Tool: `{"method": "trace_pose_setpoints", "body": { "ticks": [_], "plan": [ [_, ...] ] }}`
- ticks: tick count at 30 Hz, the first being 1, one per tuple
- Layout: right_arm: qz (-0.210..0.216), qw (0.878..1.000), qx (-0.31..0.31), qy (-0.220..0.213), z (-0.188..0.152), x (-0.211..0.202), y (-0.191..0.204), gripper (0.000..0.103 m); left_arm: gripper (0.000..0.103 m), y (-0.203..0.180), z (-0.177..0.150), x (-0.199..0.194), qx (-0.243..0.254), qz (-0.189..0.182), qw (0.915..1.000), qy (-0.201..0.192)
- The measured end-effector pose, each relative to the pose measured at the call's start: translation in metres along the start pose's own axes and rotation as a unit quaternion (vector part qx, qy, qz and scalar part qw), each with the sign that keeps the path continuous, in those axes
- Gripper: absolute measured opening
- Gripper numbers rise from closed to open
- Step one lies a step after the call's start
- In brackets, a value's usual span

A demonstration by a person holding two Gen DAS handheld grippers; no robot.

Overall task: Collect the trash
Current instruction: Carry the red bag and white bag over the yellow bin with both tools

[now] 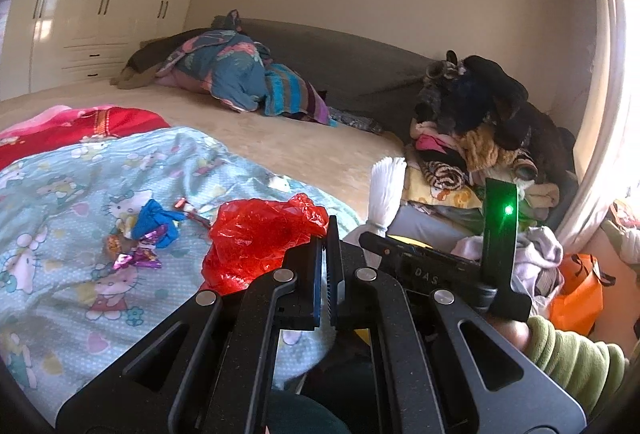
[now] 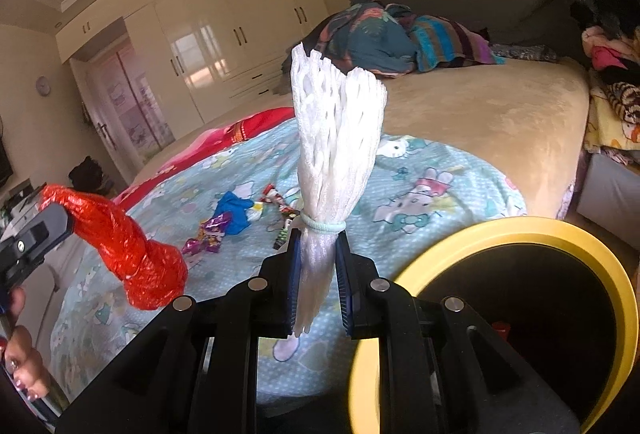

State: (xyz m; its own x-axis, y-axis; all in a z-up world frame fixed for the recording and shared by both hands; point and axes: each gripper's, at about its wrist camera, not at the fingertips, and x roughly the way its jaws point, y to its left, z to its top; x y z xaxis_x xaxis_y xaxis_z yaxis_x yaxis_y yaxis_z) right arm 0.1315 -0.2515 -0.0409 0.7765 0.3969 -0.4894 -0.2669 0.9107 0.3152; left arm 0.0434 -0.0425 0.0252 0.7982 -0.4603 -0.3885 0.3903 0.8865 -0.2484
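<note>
My left gripper [image 1: 329,234] is shut on a crumpled red plastic bag [image 1: 256,238] and holds it above the blue cartoon blanket [image 1: 80,202]; the bag also shows in the right wrist view [image 2: 132,250]. My right gripper [image 2: 316,246] is shut on a white foam net bundle [image 2: 336,130] tied with a pale band, held upright. The bundle's top shows in the left wrist view [image 1: 386,190]. Candy wrappers [image 1: 140,254] and a blue scrap [image 1: 154,220] lie on the blanket. A yellow-rimmed dark bin [image 2: 516,230] is at my lower right.
A beige bed [image 1: 280,138] carries heaped bedding [image 1: 232,70] at the far end. A pile of clothes [image 1: 476,130] stands at the right. An orange bag [image 1: 576,298] lies on the floor. White wardrobes [image 2: 224,34] line the far wall.
</note>
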Motion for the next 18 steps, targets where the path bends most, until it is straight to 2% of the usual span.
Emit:
{"method": "trace_pose_setpoints", "body": {
  "ticks": [18],
  "plan": [
    [-0.030, 0.999, 0.029, -0.013, 0.002, -0.016, -0.033, 0.016, 0.001, -0.036, -0.007, 0.016, 0.034, -0.038, 0.9985, 0.019]
  ]
}}
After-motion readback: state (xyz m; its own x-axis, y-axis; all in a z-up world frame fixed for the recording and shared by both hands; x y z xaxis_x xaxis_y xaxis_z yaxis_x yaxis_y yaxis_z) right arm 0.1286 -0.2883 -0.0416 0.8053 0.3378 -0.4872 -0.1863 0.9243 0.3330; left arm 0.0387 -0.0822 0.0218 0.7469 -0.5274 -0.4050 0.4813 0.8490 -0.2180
